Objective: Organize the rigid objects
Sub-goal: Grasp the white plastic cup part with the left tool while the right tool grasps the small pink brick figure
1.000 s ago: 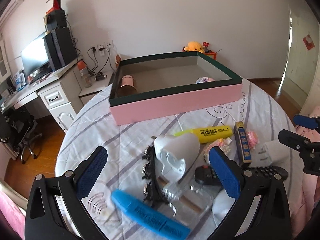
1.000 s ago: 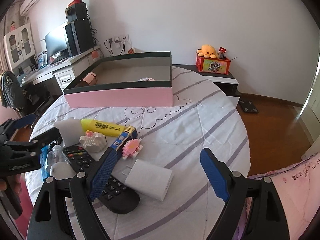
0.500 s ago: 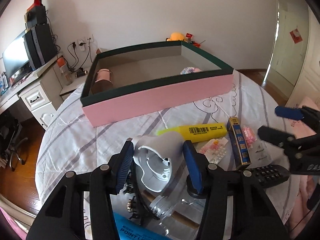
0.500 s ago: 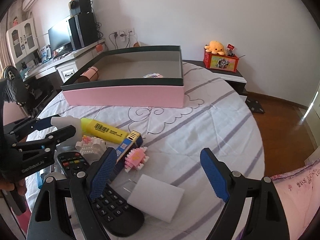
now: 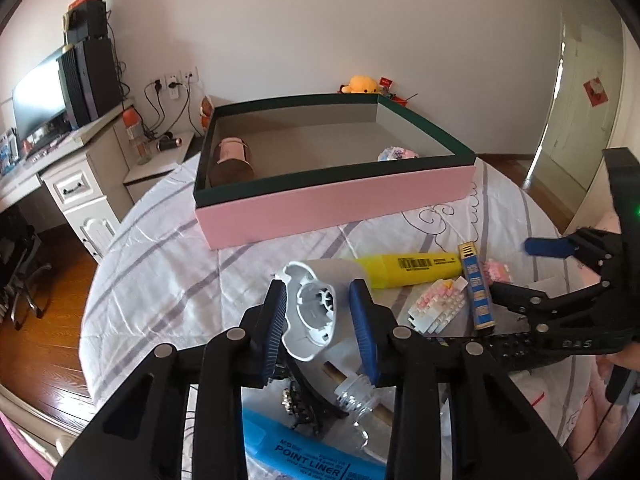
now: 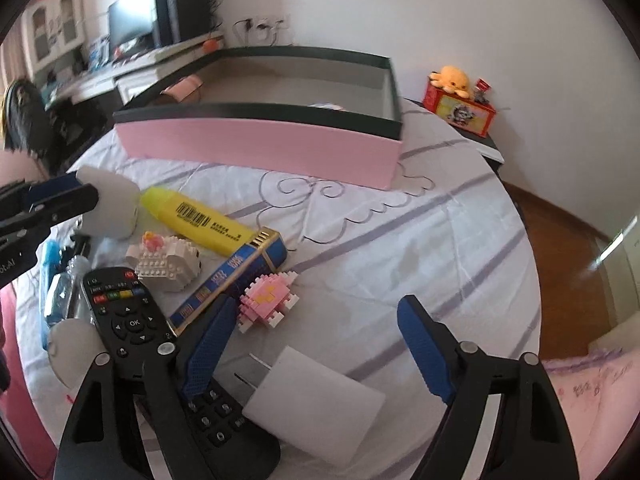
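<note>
Rigid objects lie scattered on the front of a round table [image 6: 420,240] covered with a striped white cloth, in front of a large pink box [image 5: 332,204] with a dark green rim. Inside the box, a pink roll [image 5: 232,156] lies at the left end and a small block piece [image 5: 396,155] near the right.

The left gripper [image 5: 320,316] is closing its jaws around a white plastic part [image 5: 316,312] with a round ribbed opening; both blue pads sit against its sides. Just beyond that part lies a yellow highlighter [image 5: 408,266], touching it. Below the left gripper are a blue highlighter [image 5: 304,450], a clear plastic bottle [image 5: 356,396] and a black hair clip [image 5: 304,396].

The right gripper [image 6: 312,348] hovers over a white power adapter [image 6: 316,400] with 2 prongs, its jaws closing but wide apart, the pads touching nothing. A black remote control [image 6: 132,320] runs under its left finger. Near it lie a pink block figure [image 6: 270,300], a blue and gold narrow box [image 6: 236,276] and a white block figure [image 6: 168,264].

A yellow plush toy [image 6: 450,78] sits on a red box [image 6: 460,110] by the wall.
</note>
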{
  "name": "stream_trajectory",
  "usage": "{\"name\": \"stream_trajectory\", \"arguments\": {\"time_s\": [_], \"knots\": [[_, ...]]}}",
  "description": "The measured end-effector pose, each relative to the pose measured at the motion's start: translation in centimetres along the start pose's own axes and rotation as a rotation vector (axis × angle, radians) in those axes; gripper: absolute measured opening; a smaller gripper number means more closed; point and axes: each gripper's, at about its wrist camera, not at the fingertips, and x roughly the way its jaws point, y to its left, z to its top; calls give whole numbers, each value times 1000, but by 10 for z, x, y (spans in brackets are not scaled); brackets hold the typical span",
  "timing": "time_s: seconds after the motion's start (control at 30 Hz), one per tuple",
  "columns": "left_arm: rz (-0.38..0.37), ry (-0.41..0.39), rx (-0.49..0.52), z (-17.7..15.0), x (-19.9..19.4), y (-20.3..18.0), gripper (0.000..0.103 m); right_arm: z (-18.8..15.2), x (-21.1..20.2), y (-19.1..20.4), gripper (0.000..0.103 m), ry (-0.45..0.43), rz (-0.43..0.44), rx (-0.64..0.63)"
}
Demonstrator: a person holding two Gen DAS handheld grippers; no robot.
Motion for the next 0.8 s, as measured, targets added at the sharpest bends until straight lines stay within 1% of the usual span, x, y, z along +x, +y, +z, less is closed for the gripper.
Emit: {"name": "stream_trajectory", "arguments": {"time_s": [0.03, 0.13, 0.23, 0.33, 0.37, 0.4, 0.43, 0.5, 0.53, 0.57, 0.67, 0.8], "knots": [[-3, 3, -2, 0, 2, 0, 35, 1, 3, 1, 69, 6, 8, -7], [-8, 10, 5, 0, 7, -4, 36, 4, 11, 3, 54, 28, 13, -31], [-9, 14, -6, 3, 11, -4, 42, 6, 14, 0, 50, 23, 35, -29], [-13, 15, -8, 7, 16, -4, 44, 9, 16, -3, 50, 17, 41, -29], [-11, 19, -3, 8, 19, -5, 44, 10, 17, -4, 47, 14, 50, -31], [-6, 18, 2, 9, 21, -6, 44, 10, 18, -5, 36, 10, 59, -32], [-3, 18, 5, 10, 22, -7, 44, 11, 19, -7, 31, 11, 68, -29], [7, 23, 5, 13, 25, -8, 49, 12, 19, -10, 30, 5, 85, -25], [13, 31, 3, 14, 28, -9, 54, 13, 20, -11, 30, 8, 92, -23], [17, 42, 1, 14, 31, -9, 55, 14, 21, -12, 30, 7, 98, -22], [16, 59, -2, 15, 41, -12, 56, 16, 23, -14, 30, -2, 103, -19], [36, 45, 18, 17, 44, -16, 55, 16, 25, -17, 30, -14, 118, -6]]}}
